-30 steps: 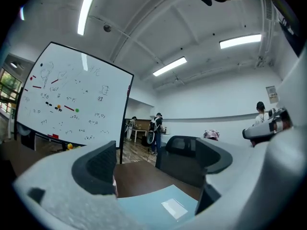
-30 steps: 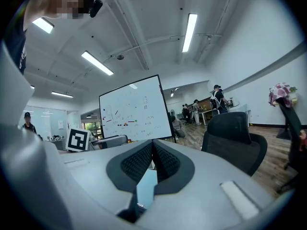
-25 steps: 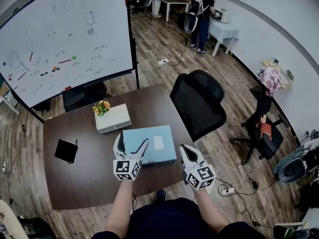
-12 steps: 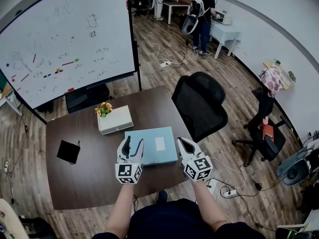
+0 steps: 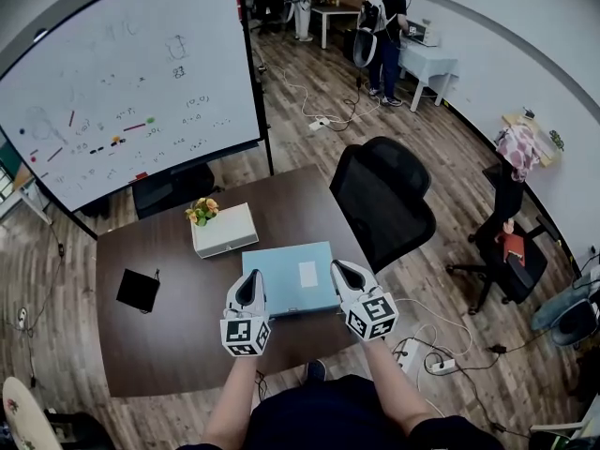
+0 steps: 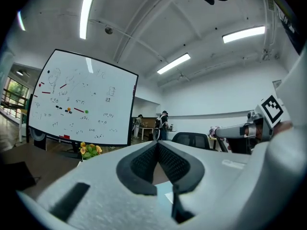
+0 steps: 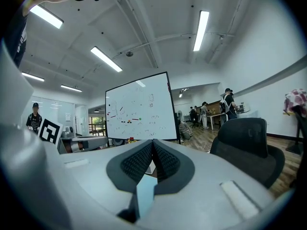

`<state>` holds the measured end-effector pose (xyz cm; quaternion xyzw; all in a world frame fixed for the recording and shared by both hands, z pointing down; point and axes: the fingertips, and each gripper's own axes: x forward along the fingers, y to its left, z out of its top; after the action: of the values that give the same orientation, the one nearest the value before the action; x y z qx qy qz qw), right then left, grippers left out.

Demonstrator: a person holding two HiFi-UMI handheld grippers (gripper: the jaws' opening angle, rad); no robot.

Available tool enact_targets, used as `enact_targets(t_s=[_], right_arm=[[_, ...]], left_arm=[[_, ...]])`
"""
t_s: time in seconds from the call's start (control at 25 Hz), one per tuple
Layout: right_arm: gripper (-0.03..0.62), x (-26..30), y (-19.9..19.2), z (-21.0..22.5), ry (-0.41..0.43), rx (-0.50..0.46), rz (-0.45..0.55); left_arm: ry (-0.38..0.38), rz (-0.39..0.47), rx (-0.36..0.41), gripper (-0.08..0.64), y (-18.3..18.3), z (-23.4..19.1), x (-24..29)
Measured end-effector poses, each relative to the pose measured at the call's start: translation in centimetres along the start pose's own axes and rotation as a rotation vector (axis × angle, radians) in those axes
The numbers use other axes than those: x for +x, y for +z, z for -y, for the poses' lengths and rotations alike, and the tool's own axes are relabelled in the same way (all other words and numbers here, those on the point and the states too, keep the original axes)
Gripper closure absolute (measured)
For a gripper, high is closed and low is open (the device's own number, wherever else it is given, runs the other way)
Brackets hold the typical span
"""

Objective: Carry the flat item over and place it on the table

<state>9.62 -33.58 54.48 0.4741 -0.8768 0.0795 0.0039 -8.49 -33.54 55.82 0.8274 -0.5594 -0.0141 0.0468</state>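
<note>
The left gripper (image 5: 247, 284) has its jaws drawn fully together at the near left corner of the flat item (image 5: 281, 275). In the left gripper view, a patch of the item's pale blue shows in the gap below the meeting pads. The right gripper (image 5: 343, 270) is likewise closed at the item's near right edge, and the right gripper view shows a slim blue strip between its jaws. The person's bare forearms reach forward from the bottom of the head view, one behind each marker cube.

The flat item, a light blue rectangle with a white label on top, lies flat on the dark brown table (image 5: 169, 345), near the table's front right part. Just beyond its far left corner sits a white box (image 5: 230, 232) with a small bunch of yellow and orange flowers (image 5: 202, 211) at its far left end. A black square object (image 5: 138, 290) lies well apart to the left.

A black mesh office chair (image 5: 384, 195) stands at the table's right end. A large whiteboard (image 5: 122, 82) covered in marks stands behind the table. Further back, across the wooden floor (image 5: 300, 92), several people (image 5: 382, 26) stand at other tables.
</note>
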Motion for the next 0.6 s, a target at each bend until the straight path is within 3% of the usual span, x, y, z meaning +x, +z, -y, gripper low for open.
enact_targets(t_s=[0.24,0.6], right_arm=[[0.583,0.6,-0.6,-0.2,0.007,-0.04,-0.013],[0.583,0.8,-0.8,0.0,0.016,-0.054,-0.006]], left_arm=[[-0.028,0.003,0.036,0.563,0.1,0.8,-0.1],[-0.03,-0.022,0.015,0.563,-0.5,1.0,0.0]])
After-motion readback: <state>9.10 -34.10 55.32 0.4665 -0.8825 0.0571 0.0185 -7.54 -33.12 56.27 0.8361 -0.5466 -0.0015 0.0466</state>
